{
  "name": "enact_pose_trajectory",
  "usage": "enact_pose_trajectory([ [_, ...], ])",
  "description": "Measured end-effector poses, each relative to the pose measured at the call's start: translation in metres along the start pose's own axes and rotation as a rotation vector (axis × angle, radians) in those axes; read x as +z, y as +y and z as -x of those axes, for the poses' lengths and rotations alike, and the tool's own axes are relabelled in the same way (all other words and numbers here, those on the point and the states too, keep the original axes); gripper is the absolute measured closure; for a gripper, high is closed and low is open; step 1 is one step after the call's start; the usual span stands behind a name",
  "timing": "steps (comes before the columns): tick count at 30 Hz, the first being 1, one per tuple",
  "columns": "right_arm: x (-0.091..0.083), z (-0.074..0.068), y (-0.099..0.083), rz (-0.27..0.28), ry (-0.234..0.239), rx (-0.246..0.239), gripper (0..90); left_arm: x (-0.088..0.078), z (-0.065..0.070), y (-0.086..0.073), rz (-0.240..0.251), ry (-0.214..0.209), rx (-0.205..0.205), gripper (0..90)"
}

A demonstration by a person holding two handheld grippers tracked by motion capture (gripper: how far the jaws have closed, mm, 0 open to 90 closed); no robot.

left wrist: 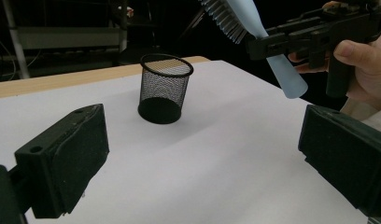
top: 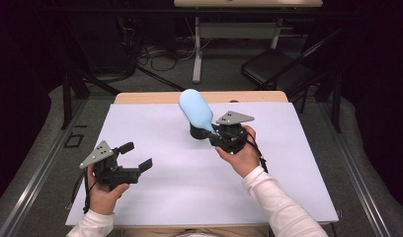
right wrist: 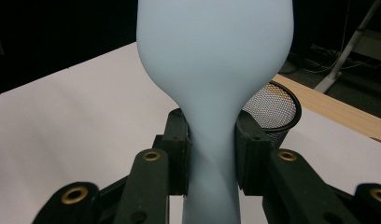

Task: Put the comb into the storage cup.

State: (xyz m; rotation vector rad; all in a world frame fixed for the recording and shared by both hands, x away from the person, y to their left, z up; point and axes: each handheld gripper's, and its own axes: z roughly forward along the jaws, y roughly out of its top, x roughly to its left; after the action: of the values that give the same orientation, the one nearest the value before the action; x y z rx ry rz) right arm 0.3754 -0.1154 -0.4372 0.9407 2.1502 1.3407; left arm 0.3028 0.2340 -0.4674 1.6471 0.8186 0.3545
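**Blue brush clamped in my right gripper, above the mesh cup**

My right gripper [top: 215, 134] has its two black jaws pressed tight on the narrow neck of the pale blue plastic hairbrush [top: 196, 109], one jaw on each side of the handle. In the right gripper view the brush's [right wrist: 212, 70] broad smooth back rises straight ahead of me, and the black wire-mesh cup [right wrist: 272, 112] shows just behind it to the right. From the left gripper view the brush [left wrist: 254, 21] hangs tilted in the air, bristles facing left, its handle end pointing down, clear of the table and off to the right of the cup [left wrist: 164, 88]. The cup stands upright on the white tabletop [top: 165, 187].

My left gripper [top: 135, 155] sits low at the table's near left, well apart from the brush, its jaws spread wide with nothing between them.
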Motion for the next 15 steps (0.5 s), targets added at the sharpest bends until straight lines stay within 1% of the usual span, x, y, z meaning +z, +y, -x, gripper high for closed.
enact_pose_trajectory([
  [4,0.000,0.000,0.000,-0.001,-0.002,0.000,69.6,0.003,0.000,0.008,-0.005,-0.002,0.000,1.7],
  [6,0.000,-0.001,-0.001,0.000,0.000,0.002,69.5,0.004,0.000,0.011,-0.009,0.004,0.006,1.8],
  [7,0.000,-0.001,-0.001,0.000,0.000,0.002,69.5,0.005,0.000,0.013,-0.010,0.000,0.003,1.8],
  [10,0.000,-0.002,-0.001,0.002,0.001,-0.002,69.6,0.009,-0.001,0.021,-0.020,0.005,0.002,1.8],
  [15,0.000,-0.003,-0.001,0.010,0.001,-0.004,69.6,0.013,-0.001,0.029,-0.025,0.002,0.000,1.9],
])
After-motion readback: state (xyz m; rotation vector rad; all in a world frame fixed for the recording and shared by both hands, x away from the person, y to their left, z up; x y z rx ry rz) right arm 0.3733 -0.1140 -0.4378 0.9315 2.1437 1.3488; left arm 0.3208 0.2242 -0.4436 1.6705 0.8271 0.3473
